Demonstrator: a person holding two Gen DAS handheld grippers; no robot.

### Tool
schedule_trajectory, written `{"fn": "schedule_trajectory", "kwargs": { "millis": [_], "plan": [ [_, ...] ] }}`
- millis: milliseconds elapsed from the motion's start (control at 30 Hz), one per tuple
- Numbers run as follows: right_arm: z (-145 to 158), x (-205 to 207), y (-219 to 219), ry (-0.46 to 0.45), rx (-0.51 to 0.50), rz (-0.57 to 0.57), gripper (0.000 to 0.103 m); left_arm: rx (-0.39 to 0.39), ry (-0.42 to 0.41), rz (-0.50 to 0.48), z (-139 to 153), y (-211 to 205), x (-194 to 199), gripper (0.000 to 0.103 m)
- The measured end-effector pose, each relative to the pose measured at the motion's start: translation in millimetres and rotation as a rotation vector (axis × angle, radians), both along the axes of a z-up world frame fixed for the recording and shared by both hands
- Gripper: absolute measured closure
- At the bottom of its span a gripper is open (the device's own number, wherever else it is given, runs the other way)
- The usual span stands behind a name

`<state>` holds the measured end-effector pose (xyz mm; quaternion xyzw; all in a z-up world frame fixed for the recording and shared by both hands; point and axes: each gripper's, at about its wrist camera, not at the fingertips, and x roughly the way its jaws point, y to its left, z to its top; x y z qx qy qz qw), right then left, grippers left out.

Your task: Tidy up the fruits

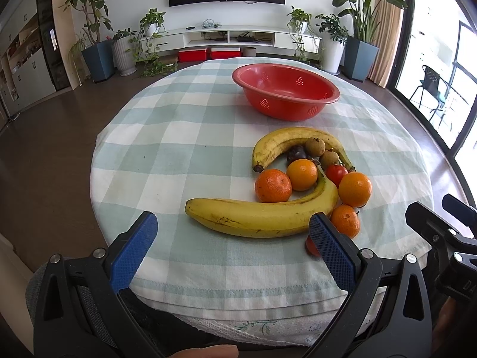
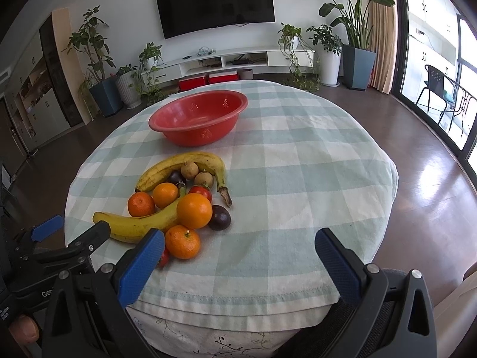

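A red colander bowl [image 1: 286,89] [image 2: 198,117] stands empty at the far side of the round table. A pile of fruit lies nearer: two bananas [image 1: 259,216] [image 2: 140,223], several oranges [image 1: 272,185] [image 2: 194,210], two small tomatoes [image 1: 337,173], two brown longans [image 2: 189,169] and dark plums [image 2: 219,217]. My left gripper [image 1: 232,232] is open and empty, just short of the near banana. My right gripper [image 2: 240,246] is open and empty over the table's near edge, right of the fruit. A tomato [image 1: 311,246] is half hidden behind my left gripper's right finger.
The table wears a green-and-white checked cloth [image 2: 298,179]. Beyond it are a TV unit, potted plants and red boxes [image 1: 208,54] on a dark floor. Each gripper shows at the edge of the other's view.
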<state>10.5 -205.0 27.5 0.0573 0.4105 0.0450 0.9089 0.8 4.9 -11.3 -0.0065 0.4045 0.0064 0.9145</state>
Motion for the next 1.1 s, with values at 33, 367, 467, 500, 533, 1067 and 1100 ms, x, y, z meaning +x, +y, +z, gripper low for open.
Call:
{"fn": "schedule_trajectory", "kwargs": {
  "millis": [33, 367, 467, 500, 533, 1067, 1100],
  "plan": [
    [-0.1, 0.0, 0.0, 0.0, 0.0, 0.0, 0.0, 0.001, 0.0, 0.0, 0.3, -1.2, -0.7, 0.0],
    [-0.7, 0.3, 0.5, 0.001, -0.001, -0.001, 0.0, 0.001, 0.001, -0.001, -0.7, -2.1, -0.8, 0.0],
    [-0.9, 0.3, 0.7, 0.001, -0.002, 0.0, 0.0, 0.002, 0.002, -0.001, -0.7, -2.3, -0.8, 0.0],
    [-1.6, -0.1, 0.4, 0.001, -0.001, 0.001, 0.0, 0.003, 0.003, -0.002, -1.7, -3.1, -1.4, 0.0],
    [-1.8, -0.2, 0.3, 0.001, -0.002, 0.001, 0.0, 0.003, 0.002, -0.002, -1.7, -3.1, -1.4, 0.0],
    [-2.3, 0.4, 1.3, 0.004, -0.004, 0.001, 0.0, 0.0, 0.004, -0.009, -6.5, -5.9, -2.7, 0.0],
    [-2.4, 0.4, 1.3, 0.004, -0.004, 0.0, 0.0, 0.0, 0.004, -0.008, -6.5, -5.9, -2.7, 0.0]
  ]
}}
